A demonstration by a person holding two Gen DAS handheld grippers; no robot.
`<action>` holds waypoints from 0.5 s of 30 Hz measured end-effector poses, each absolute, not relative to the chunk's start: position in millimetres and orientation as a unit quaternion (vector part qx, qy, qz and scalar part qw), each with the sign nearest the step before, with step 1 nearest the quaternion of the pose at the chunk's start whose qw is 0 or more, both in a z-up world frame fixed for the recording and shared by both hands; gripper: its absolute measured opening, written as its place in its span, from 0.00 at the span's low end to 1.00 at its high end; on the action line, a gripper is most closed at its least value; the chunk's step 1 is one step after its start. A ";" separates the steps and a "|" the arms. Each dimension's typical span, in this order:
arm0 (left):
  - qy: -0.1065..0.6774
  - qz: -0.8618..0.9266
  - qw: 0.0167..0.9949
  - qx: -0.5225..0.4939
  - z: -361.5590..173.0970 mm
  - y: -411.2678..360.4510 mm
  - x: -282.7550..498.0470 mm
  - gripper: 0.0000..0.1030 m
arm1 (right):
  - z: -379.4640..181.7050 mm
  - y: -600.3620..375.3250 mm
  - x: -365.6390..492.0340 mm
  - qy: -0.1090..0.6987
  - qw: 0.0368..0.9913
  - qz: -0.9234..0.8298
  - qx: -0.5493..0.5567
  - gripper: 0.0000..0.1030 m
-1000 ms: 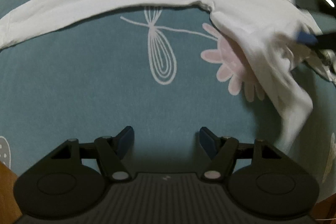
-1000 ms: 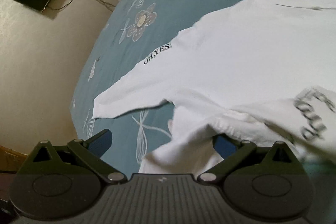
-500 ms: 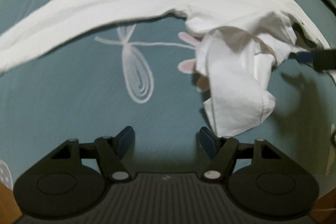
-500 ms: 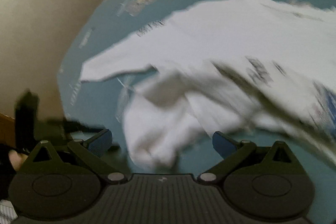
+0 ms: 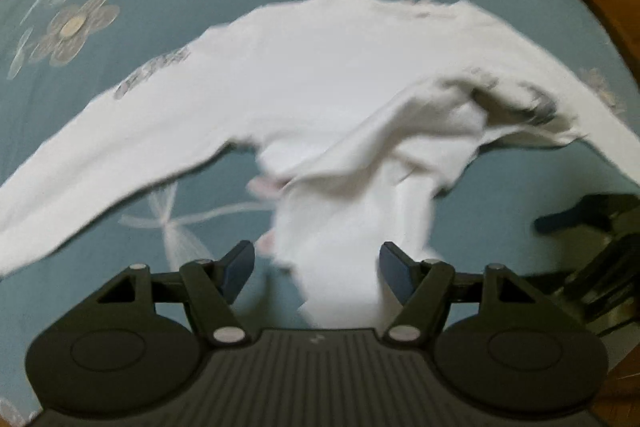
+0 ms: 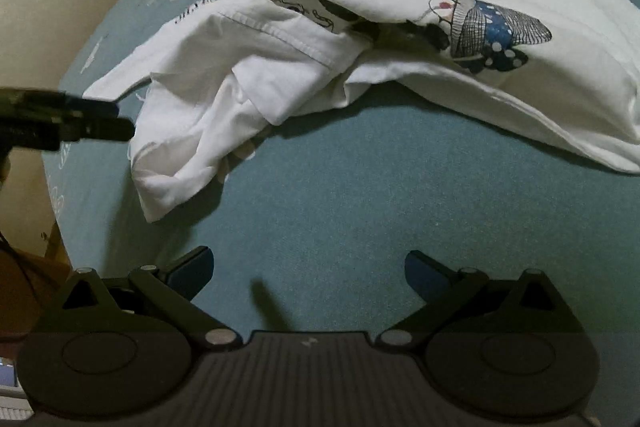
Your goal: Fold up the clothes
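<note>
Left tongs (image 5: 316, 265) spread, empty, hanging above the loose sleeve end of the white shirt (image 5: 320, 99); cloth shows behind the gap but the pads press nothing. Right tongs (image 6: 308, 273) spread and empty over bare bed sheet (image 6: 380, 207), just short of the shirt's near hem. Shirt lies mid-bed, body flat with one sleeve out toward the left edge, the other sleeve bunched on itself beside the printed front. Step judged: sleeve fold-in, untidy so far. Next move likely needs a pinch on the crumpled cuff, then laying it flat across the body
</note>
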State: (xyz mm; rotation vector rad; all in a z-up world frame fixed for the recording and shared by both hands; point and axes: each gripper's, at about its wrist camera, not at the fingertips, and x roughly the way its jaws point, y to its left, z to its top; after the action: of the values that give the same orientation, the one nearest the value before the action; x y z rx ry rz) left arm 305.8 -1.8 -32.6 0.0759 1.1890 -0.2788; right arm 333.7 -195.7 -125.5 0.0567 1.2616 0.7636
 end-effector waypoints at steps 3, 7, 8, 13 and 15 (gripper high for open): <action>0.547 -0.184 0.815 0.046 -29.4 -26.1 314.1 0.68 | -126.6 -202.4 333.9 0.569 0.744 0.346 0.050 1.00; 0.548 -0.245 0.797 0.062 -40.2 -59.5 329.3 0.68 | -126.6 -204.3 332.0 0.561 0.746 0.354 0.050 1.00; 0.547 -0.259 0.794 0.064 -41.9 -67.7 333.4 0.68 | -126.5 -204.1 331.2 0.559 0.747 0.356 0.047 1.00; 0.536 -0.316 0.780 0.062 -46.3 -100.3 353.1 0.68 | -125.2 -198.2 321.5 0.544 0.756 0.363 0.013 1.00; 0.529 -0.323 0.782 0.062 -49.0 -108.0 361.2 0.68 | -124.9 -197.7 318.6 0.539 0.761 0.362 0.009 1.00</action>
State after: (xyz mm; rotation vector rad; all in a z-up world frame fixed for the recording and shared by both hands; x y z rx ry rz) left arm 361.2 -108.0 -49.0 0.1341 1.1425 -0.6966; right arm 318.6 -197.7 -124.9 0.0198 1.1724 0.7874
